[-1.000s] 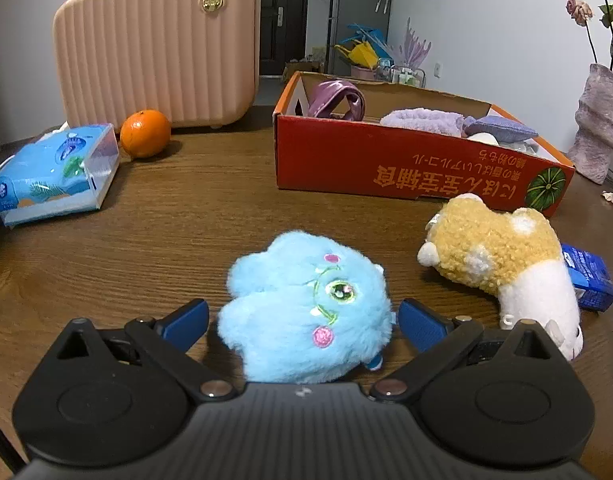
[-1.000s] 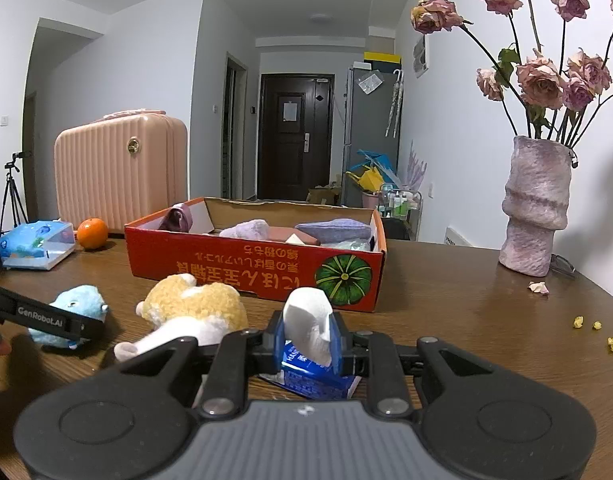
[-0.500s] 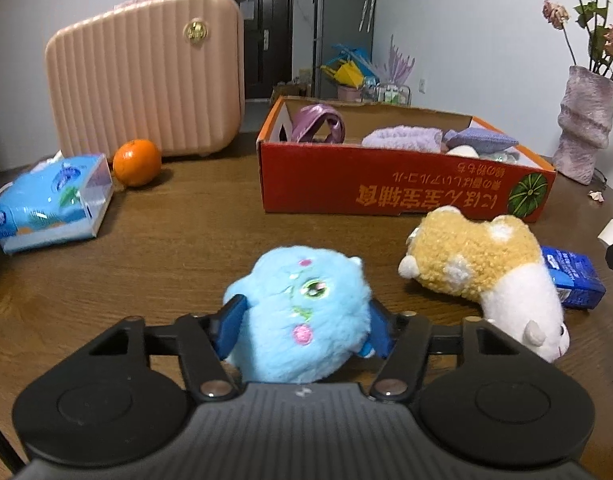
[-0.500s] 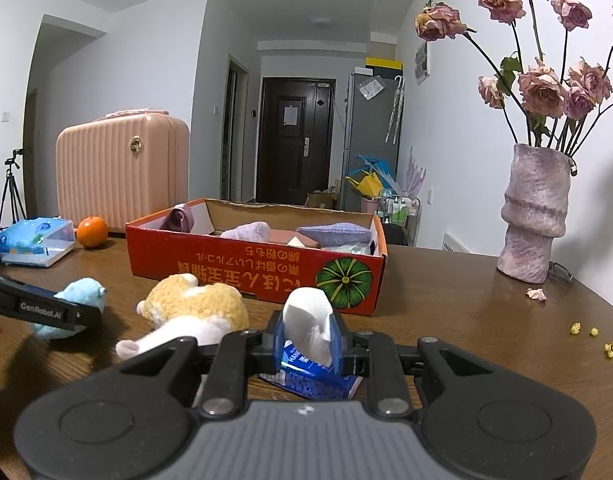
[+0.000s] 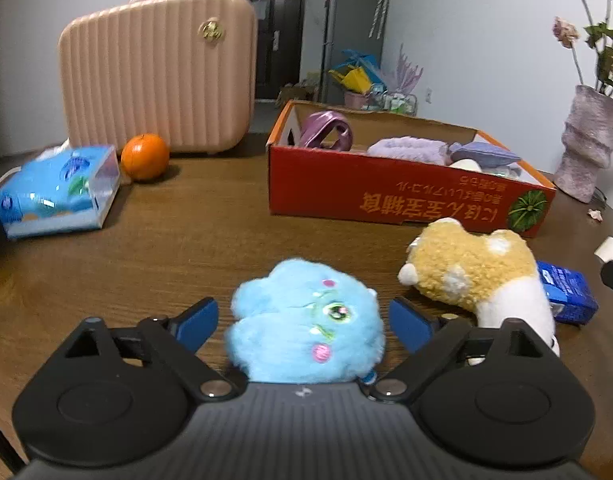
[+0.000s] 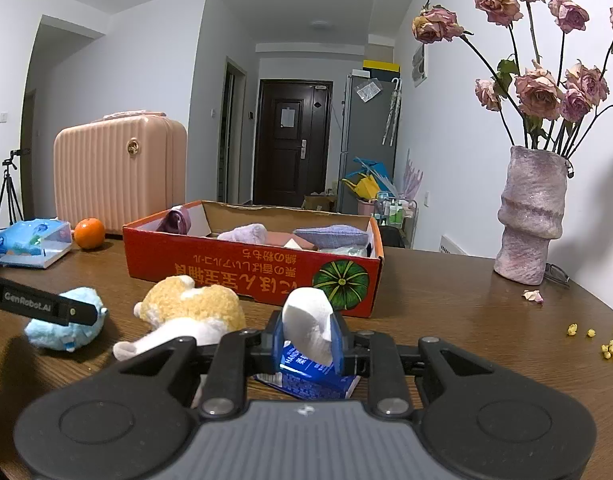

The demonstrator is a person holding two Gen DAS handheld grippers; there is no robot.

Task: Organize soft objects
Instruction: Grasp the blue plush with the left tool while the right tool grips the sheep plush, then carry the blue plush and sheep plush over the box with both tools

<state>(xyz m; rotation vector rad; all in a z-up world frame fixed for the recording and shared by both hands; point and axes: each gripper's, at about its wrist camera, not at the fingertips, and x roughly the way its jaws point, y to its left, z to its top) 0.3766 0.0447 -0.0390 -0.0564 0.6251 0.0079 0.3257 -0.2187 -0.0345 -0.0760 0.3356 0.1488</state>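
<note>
Scanning from the left, we see a blue tissue pack point(image 5: 56, 190) and an orange point(image 5: 145, 156) at the far left of the wooden table point(image 5: 194, 240), with a pink suitcase point(image 5: 162, 72) standing behind them; none of these look like part of our sorting.

Nearer to us, our left gripper point(image 5: 304, 320) sits around the blue plush toy point(image 5: 306, 330). Its jaws have just been opening, and now the blue pads stand clear of the fur on both sides, so the toy lies loose on the table between them, not held.

Just right of it lies the tan-and-white plush dog point(image 5: 478, 280), on its side and untouched, with a small blue tissue packet point(image 5: 566, 292) beside it.

Farther back, the red cardboard box point(image 5: 406, 196) already holds several soft things: a purple satin piece point(image 5: 326, 130), a lilac fuzzy cloth point(image 5: 410, 150) and a bluish cushion point(image 5: 486, 154).

At the right, our right gripper point(image 6: 308, 334) is clamped on a white tissue point(image 6: 308, 326), above the packet. A vase of dried roses point(image 6: 532, 216) stands far right.

We judge the job partly done: both plush toys and the tissue remain outside the box.
</note>
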